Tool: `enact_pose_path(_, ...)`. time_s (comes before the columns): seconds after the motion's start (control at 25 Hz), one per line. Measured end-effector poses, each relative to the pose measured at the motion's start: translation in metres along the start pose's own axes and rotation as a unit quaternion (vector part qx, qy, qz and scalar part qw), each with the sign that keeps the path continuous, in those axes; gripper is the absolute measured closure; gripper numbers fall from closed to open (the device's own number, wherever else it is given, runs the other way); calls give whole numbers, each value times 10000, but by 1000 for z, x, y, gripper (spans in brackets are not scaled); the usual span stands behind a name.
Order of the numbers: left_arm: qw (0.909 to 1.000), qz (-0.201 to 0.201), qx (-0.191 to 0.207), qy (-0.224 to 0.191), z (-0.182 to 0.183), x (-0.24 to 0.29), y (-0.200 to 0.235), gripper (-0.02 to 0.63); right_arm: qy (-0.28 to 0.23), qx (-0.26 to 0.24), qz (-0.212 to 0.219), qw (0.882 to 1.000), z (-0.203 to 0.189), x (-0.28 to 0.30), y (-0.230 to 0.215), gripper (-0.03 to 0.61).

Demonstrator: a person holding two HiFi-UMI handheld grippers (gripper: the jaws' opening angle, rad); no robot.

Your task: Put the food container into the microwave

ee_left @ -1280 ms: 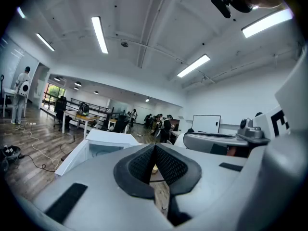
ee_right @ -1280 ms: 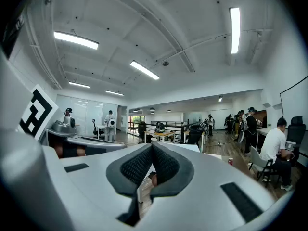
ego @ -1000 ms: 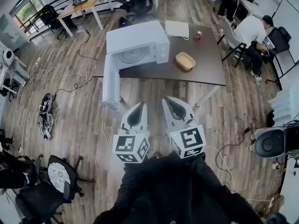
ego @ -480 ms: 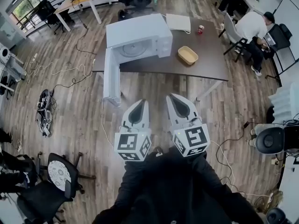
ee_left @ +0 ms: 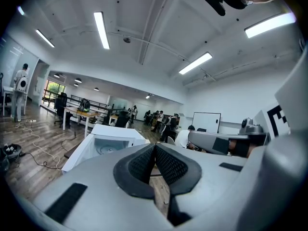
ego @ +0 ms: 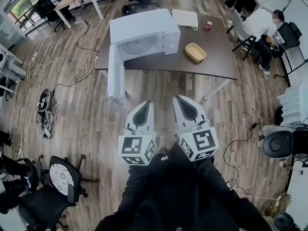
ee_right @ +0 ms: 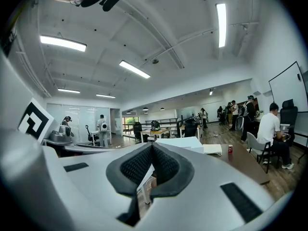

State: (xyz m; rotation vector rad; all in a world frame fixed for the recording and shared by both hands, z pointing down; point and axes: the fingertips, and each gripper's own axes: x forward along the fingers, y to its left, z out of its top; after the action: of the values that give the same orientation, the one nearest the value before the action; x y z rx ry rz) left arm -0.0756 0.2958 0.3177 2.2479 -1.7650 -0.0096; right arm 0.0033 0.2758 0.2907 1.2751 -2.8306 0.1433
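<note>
The left gripper [ego: 145, 108] and the right gripper [ego: 182, 102] are held side by side, slightly apart, close in front of the person's dark-sleeved body, each carrying its cube with square markers. In the left gripper view the two black ribbed pads [ee_left: 142, 163] are seen pressed together at the tips, with nothing caught between them. In the right gripper view the ribbed pads [ee_right: 135, 165] are likewise closed on each other and empty. Both grippers are suspended above the brown wood-plank floor [ego: 72, 114], well short of the table.

Ahead of them a dark brown rectangular table [ego: 216, 64] is seen. A white box-shaped microwave [ego: 139, 28] stands at its left end, with its white door [ego: 115, 78] swung open past the table's front edge and the round glass turntable [ego: 138, 46] exposed inside. The shallow tan oval food container [ego: 195, 52] lies on the tabletop just to the right of the microwave, outside it and apart from both grippers. A small red can [ego: 208, 25] and a flat white rectangular pad [ego: 185, 18] are placed farther back on the table. A black office chair [ego: 60, 182] stands on the floor to the left, and cables are strewn across the planks.
</note>
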Motion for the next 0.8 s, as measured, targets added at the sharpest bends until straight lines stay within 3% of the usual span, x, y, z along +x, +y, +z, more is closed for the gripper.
enact_pose_path(0.44, 9998, -80, 7, 165, -12, 32, 2, 580, 371, 22, 159, 9992, -22, 22, -15, 555)
enact_pose_path(0.8, 9996, 62, 114, 262, -6, 117, 16, 580, 370, 38, 277, 9989, -19, 89, -76, 555)
